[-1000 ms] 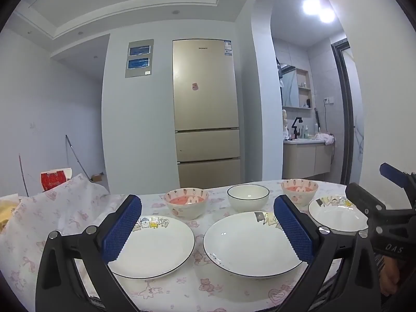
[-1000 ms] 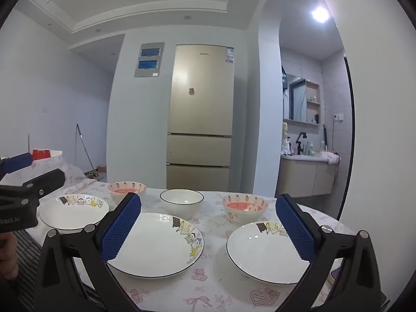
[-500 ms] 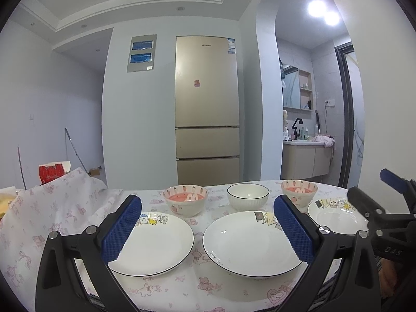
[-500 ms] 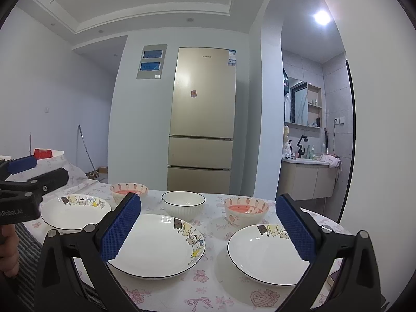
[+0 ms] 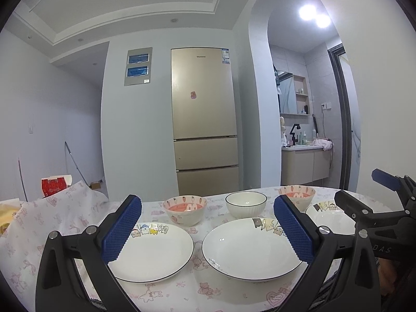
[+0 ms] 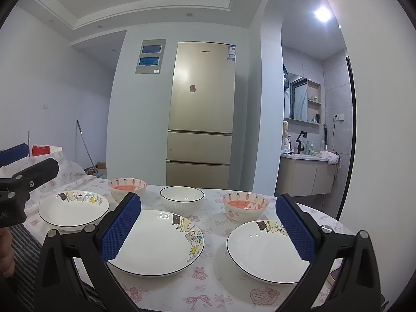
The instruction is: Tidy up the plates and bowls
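Observation:
Three white cartoon-rimmed plates and three bowls sit on a pink-patterned tablecloth. In the left wrist view, the left plate (image 5: 153, 254), middle plate (image 5: 249, 249) and right plate (image 5: 330, 218) lie in front of a pink bowl (image 5: 185, 209), a white bowl (image 5: 245, 204) and a second pink bowl (image 5: 299, 196). My left gripper (image 5: 206, 205) hovers open above the near table edge, holding nothing. In the right wrist view, my right gripper (image 6: 208, 205) is open over the middle plate (image 6: 156, 244) and right plate (image 6: 262, 252), also holding nothing.
The tablecloth (image 5: 213, 291) bunches up at the table's left end (image 5: 52, 208). A gold fridge (image 5: 204, 119) stands beyond the table, a bathroom vanity (image 6: 304, 176) to the right. A red box (image 5: 53, 186) sits far left. A person's hand (image 6: 6, 254) shows at the lower left.
Both views have tilted up slightly, so the table sits a little lower in frame. The plates and bowls have not moved, and both grippers stay open.

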Demonstrator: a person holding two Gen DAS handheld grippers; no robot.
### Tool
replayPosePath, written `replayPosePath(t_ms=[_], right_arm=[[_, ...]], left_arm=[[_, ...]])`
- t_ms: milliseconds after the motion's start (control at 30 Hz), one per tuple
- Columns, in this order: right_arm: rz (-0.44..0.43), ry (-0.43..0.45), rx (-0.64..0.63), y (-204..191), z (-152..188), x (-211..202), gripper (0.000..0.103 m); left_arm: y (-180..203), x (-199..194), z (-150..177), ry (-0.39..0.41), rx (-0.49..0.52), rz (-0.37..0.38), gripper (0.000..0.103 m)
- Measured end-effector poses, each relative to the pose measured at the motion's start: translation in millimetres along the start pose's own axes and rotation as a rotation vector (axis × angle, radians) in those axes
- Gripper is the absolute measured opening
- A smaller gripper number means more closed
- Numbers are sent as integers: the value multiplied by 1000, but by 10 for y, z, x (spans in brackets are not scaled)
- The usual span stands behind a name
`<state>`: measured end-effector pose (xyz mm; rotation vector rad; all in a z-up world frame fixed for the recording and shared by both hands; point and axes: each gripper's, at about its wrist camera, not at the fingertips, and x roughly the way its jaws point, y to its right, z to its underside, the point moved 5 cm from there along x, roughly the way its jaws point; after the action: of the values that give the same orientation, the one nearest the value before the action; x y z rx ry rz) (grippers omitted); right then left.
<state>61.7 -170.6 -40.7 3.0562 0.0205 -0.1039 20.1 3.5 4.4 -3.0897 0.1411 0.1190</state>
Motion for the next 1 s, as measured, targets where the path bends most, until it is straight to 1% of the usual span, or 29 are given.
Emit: replayPosePath(t_ms=[467, 1000], right_arm=[[2, -3, 2, -4, -11, 11, 103], [3, 0, 2, -4, -26, 1, 103]], left_arm=[[21, -42, -19, 23, 15, -2, 103], [17, -49, -14, 20, 12, -2, 103]])
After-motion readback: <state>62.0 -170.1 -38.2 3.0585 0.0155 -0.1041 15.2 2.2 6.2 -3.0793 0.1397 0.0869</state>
